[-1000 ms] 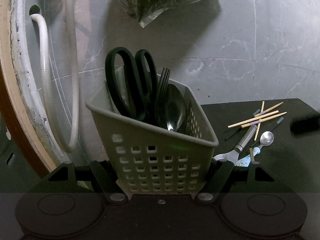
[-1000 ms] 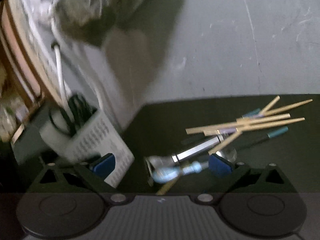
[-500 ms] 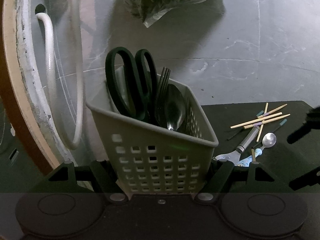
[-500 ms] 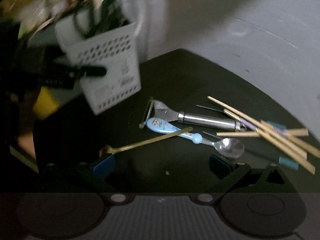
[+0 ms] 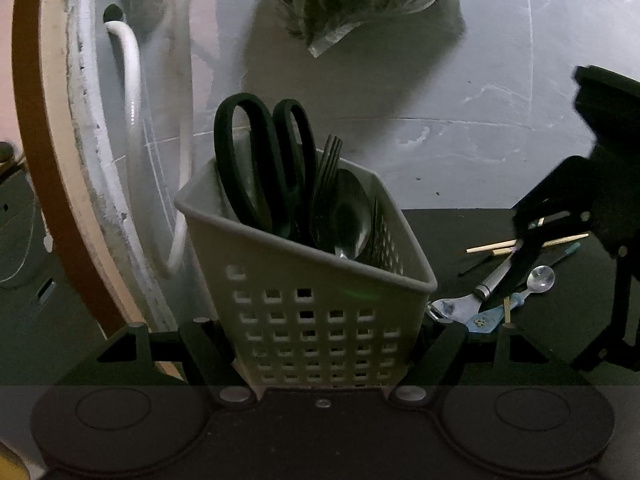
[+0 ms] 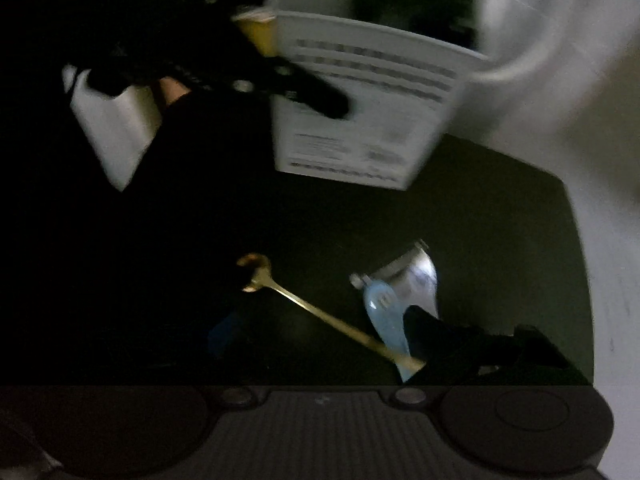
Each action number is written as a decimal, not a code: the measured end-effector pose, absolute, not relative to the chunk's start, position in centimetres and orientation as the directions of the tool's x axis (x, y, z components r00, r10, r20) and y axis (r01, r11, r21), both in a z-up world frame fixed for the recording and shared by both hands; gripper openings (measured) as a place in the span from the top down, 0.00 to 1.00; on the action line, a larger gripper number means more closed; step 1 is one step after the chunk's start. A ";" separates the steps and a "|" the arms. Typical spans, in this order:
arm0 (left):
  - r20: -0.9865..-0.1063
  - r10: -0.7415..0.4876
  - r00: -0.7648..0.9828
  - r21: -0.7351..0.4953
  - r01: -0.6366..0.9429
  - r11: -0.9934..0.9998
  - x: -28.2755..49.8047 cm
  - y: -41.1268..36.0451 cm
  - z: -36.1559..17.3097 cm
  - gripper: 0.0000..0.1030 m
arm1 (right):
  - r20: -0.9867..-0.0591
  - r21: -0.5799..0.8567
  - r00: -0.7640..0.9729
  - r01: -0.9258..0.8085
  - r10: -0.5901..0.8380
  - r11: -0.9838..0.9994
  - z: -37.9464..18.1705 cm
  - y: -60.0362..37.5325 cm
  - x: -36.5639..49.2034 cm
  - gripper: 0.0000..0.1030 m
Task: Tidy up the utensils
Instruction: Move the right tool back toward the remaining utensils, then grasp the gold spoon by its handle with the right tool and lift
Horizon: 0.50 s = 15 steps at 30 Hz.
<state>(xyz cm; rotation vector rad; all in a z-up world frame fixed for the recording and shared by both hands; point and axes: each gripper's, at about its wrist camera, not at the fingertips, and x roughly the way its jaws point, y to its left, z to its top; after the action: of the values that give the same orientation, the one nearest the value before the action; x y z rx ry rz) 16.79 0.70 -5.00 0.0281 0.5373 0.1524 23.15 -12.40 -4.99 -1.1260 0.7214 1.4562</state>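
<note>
My right wrist view is dark and blurred, so I cannot tell how far the right gripper (image 5: 532,240) fingers are parted. My left gripper (image 5: 326,344) fingers clamp the white basket (image 5: 320,320) near the worktop (image 5: 560,320) edge.

left wrist view is dim but sharp, with soft shadows on the grey floor (image 5: 460,92) at 12 o'clock and fisheye bending at the rim. right wrist view is dark, motion-blurred, nearly black toward 9 o'clock.

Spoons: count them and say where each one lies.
3. A large spoon stands in the basket; a blue-handled spoon and a gold spoon lie on the dark table. The basket may hide more.
</note>
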 end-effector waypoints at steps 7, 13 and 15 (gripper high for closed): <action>-0.500 0.166 0.850 0.060 -0.157 0.986 16.3 0.5 -5.1 0.25 | -0.978 -0.088 -0.020 -0.863 0.208 -0.497 -6.1 -9.3 22.4 0.47; -0.502 0.165 0.849 0.054 -0.160 0.986 16.0 0.4 -5.3 0.26 | -0.993 -0.042 -0.025 -0.831 0.114 -0.554 -6.9 -8.0 23.3 0.61; -0.501 0.163 0.850 0.054 -0.158 0.986 16.0 0.4 -5.2 0.26 | -0.993 -0.038 -0.028 -0.839 0.113 -0.543 -6.8 -7.6 23.7 0.71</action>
<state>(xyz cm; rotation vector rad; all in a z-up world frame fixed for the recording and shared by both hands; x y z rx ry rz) 15.98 0.44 -5.19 0.0112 0.5292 0.1691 23.75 -7.62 -6.84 -1.5229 0.7867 1.6655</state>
